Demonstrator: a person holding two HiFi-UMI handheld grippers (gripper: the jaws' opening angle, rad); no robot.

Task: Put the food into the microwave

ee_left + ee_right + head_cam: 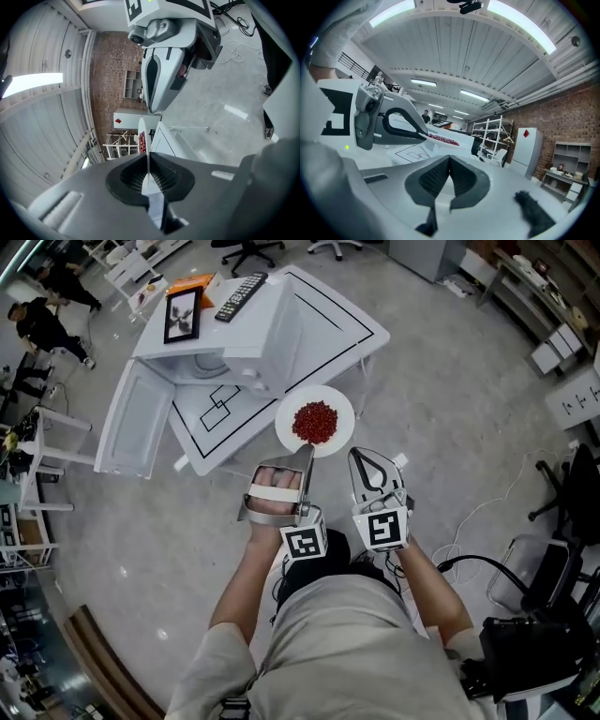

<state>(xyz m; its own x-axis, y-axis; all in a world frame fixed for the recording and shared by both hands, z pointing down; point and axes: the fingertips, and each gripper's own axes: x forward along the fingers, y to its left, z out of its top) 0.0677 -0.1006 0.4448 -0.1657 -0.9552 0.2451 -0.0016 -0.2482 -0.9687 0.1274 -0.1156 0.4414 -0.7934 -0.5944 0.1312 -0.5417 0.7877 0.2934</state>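
We've got the red food [315,422] heaped in the middle of a white plate [285,424], and that plate is up in the air at the near edge of the bench [328,317], just short of the microwave [267,329] and not inside it. The left tool [305,454] is clenched on the plate's near rim. In the left gripper view the plate [142,133] runs edge-on straight between that tool's [149,176] pads. Just beside it, the right tool [361,457] carries nothing, and in the right gripper view we see its [449,176] jaws pressed together with only air ahead. From there the left tool [389,124] and the loaded plate [440,139] show off to the side. Ahead on the bench, the microwave stands with its door [141,418] swung wide open toward the left of the head view. On top of it lie a black remote [241,296] and a dark framed picture [182,315].
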